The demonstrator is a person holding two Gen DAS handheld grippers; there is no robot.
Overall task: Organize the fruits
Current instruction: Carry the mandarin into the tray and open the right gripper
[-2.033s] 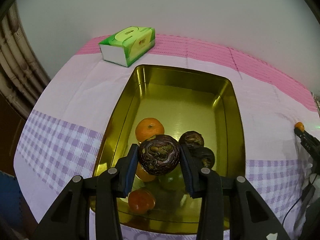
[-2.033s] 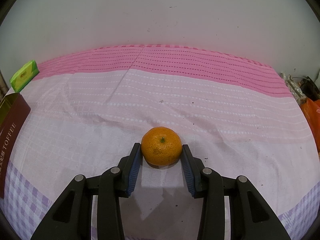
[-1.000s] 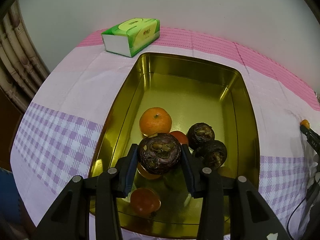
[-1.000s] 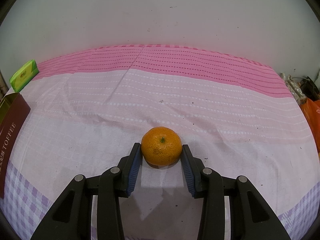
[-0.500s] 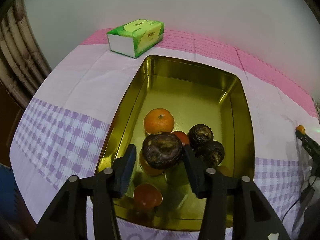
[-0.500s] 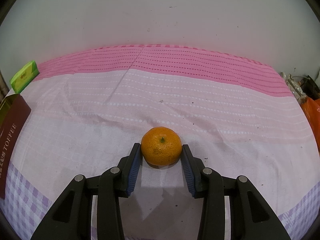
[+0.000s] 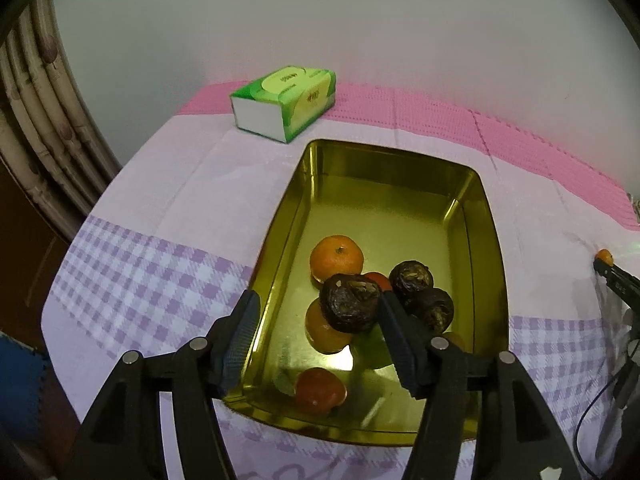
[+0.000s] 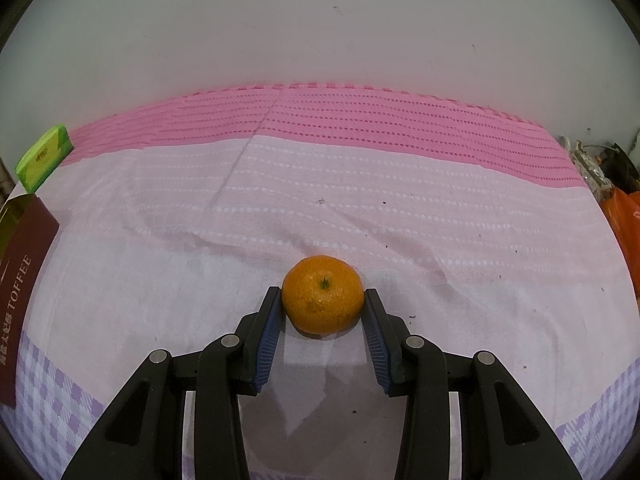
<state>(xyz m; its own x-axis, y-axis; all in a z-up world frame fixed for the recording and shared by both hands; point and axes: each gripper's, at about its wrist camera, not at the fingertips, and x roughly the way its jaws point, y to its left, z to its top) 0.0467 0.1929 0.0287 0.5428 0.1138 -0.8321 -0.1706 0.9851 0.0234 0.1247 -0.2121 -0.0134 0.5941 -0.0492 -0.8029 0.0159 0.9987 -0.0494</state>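
A gold tin tray (image 7: 494,264) holds several fruits: a mandarin (image 7: 337,258), two dark wrinkled fruits (image 7: 412,278), red ones (image 7: 320,392) and a green one. My left gripper (image 7: 318,312) hovers over the tray's near end with its jaws opening. A dark purple wrinkled fruit (image 7: 352,308) rests on the pile between them, beside the right finger and clear of the left pad. My right gripper (image 8: 322,300) is shut on an orange mandarin (image 8: 323,300) that sits on the pink cloth. That gripper (image 7: 612,276) also shows far right in the left wrist view.
A green tissue box (image 7: 286,100) stands behind the tray by the wall. The tin's maroon TOFFEE side (image 8: 24,280) is at the left of the right wrist view. Bamboo furniture (image 7: 36,120) borders the table's left. An orange bag (image 8: 624,220) and clutter lie far right.
The left jaws have spread and let go of the dark purple fruit, which now lies on the pile in the tray. The left gripper has lifted a little. The right gripper and mandarin are unchanged.
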